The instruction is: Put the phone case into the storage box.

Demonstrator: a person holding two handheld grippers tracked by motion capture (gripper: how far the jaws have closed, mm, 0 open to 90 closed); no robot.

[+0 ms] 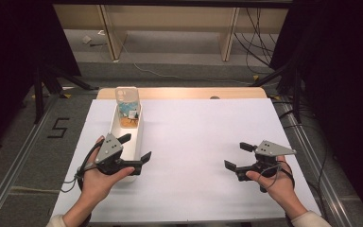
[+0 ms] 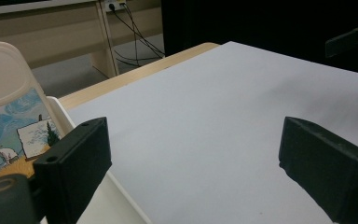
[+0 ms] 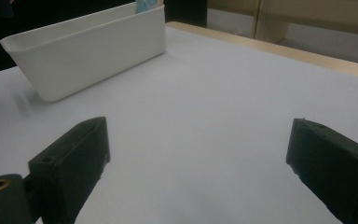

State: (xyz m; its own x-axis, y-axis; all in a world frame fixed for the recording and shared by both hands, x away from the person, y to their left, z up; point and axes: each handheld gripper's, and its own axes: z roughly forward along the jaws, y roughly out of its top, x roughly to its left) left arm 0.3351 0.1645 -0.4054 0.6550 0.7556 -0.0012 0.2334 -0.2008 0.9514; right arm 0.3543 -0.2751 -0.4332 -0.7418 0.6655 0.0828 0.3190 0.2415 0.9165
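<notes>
both hands sit at the bottom of the frame: left gripper (image 1: 134,147) gaping wide over the white bin (image 1: 133,138), right gripper (image 1: 238,156) spread and holding nothing. white table sheet (image 1: 203,142) runs wide and bare centre-right, grey floor past its edges.

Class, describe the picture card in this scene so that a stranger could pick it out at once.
Find the white sheet covering the table, then the long white tub on its left side. The card stands at the tub's far end, painted blue with a figure at an easel.
</notes>
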